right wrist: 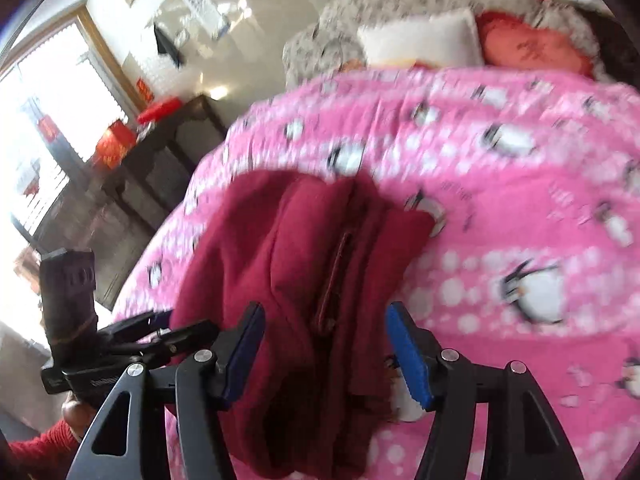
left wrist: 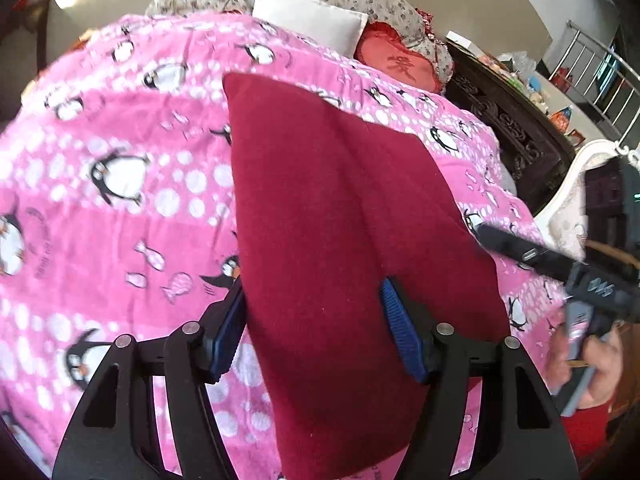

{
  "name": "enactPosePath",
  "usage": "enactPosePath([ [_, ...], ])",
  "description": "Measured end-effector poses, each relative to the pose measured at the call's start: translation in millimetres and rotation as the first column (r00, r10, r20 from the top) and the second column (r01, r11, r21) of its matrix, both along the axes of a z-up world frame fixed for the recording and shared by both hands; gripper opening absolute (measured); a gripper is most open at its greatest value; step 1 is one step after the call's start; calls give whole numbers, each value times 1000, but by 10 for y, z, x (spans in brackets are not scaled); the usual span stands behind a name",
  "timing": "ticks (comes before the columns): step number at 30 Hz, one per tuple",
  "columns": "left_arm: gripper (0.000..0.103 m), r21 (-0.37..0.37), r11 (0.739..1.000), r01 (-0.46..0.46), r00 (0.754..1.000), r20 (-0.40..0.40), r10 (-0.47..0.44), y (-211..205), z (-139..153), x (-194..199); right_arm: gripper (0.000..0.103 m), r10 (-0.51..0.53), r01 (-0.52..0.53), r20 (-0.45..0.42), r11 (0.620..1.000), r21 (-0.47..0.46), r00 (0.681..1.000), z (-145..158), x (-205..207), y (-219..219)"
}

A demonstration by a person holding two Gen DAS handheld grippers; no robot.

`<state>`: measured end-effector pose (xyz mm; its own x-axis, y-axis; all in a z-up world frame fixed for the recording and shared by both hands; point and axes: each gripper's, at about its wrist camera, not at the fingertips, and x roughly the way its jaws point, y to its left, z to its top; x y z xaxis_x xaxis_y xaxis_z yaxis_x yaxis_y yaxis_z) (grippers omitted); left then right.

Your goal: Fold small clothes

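Note:
A dark red fleece garment point(left wrist: 340, 216) lies on a pink penguin-print blanket point(left wrist: 120, 208). In the left wrist view my left gripper point(left wrist: 312, 312) is open, its blue pads either side of the garment's near end. The right gripper's body point(left wrist: 560, 268) shows at the right edge. In the right wrist view the garment point(right wrist: 304, 280) is bunched with a zipper seam down its middle. My right gripper point(right wrist: 324, 344) is open and straddles its near edge. The left gripper's body point(right wrist: 132, 344) shows at lower left.
A white pillow point(left wrist: 308, 20) and a red cushion point(left wrist: 396, 60) lie at the head of the bed. A dark carved cabinet point(left wrist: 516, 120) stands to the right. A dark side table point(right wrist: 160, 152) with red boxes stands by a window on the left.

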<state>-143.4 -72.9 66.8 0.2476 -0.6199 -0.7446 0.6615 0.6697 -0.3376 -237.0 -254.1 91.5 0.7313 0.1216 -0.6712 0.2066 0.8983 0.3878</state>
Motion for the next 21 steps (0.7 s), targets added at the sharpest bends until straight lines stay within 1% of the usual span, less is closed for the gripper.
enactPosePath([
  [2, 66, 25, 999, -26, 998, 59, 24, 16, 94, -12, 61, -3, 4, 35, 1000, -31, 999, 159, 7, 24],
  [4, 66, 22, 998, -51, 991, 128, 48, 39, 194, 0, 61, 14, -11, 59, 998, -63, 998, 274, 56, 84],
  [7, 67, 32, 994, -102, 969, 230, 92, -63, 357, 60, 61, 76, -70, 47, 991, -114, 996, 314, 271, 243],
  [9, 67, 73, 989, -129, 957, 269, 105, -142, 377, 151, 59, 121, -117, 20, 985, -126, 992, 237, 399, 362],
  [11, 67, 94, 986, -140, 955, 276, 110, -208, 338, 251, 57, 139, -143, -36, 975, -171, 990, 127, 465, 463],
  [12, 67, 98, 986, -136, 957, 269, 105, -266, 317, 275, 56, 138, -150, -71, 966, -210, 988, 72, 484, 507],
  [14, 67, 135, 983, -126, 967, 239, 91, -363, 179, 357, 56, 106, -152, -158, 937, -313, 982, -92, 530, 543],
  [15, 67, 146, 982, -121, 970, 229, 85, -415, 134, 376, 56, 102, -150, -168, 939, -308, 981, -155, 505, 521],
  [17, 67, 160, 980, -115, 973, 218, 78, -464, 35, 382, 56, 95, -138, -169, 956, -260, 981, -273, 456, 398],
  [19, 67, 152, 981, -121, 972, 218, 86, -477, -27, 390, 56, 99, -137, -157, 958, -251, 983, -296, 457, 358],
  [21, 67, 139, 982, -130, 971, 217, 98, -451, -18, 376, 56, 97, -133, -151, 958, -254, 984, -265, 431, 352],
])
